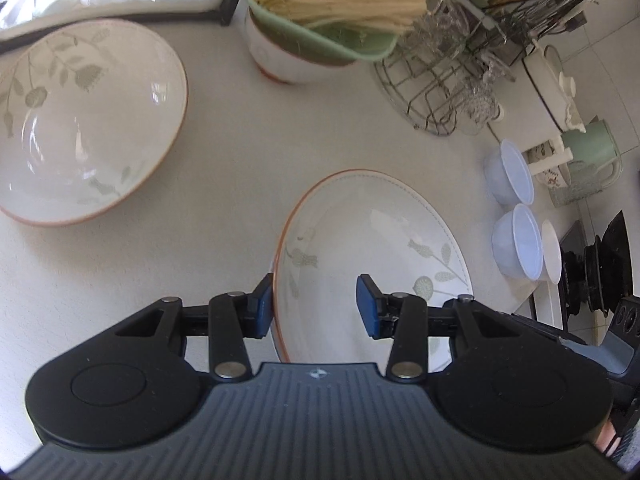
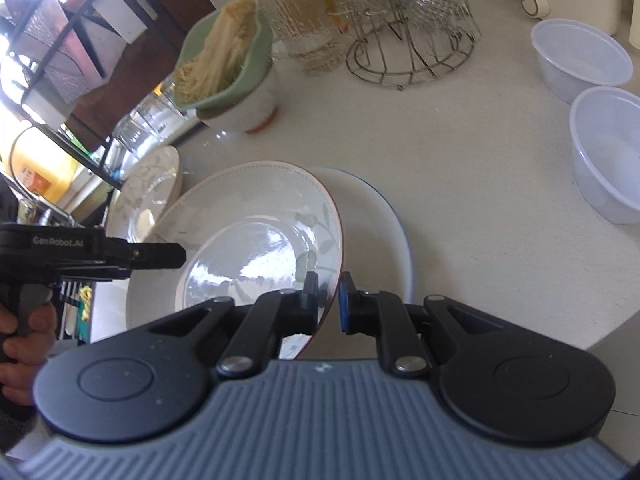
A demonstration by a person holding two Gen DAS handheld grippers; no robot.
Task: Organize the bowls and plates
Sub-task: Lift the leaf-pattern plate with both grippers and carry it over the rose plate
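two grippers are sharing one leaf-patterned plate [image 2: 256, 216]: the right gripper [image 2: 329, 300] is pinching its rim with jaws nearly closed, the left gripper [image 1: 316, 304] is straddling the opposite rim half-open, keeping it tilted above the blue-rimmed plate [image 2: 384, 232] mid-surface.

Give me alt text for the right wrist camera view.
The right gripper is shut on the rim of a leaf-patterned plate, tilted over a blue-rimmed plate on the white counter. The left gripper reaches in beside it.
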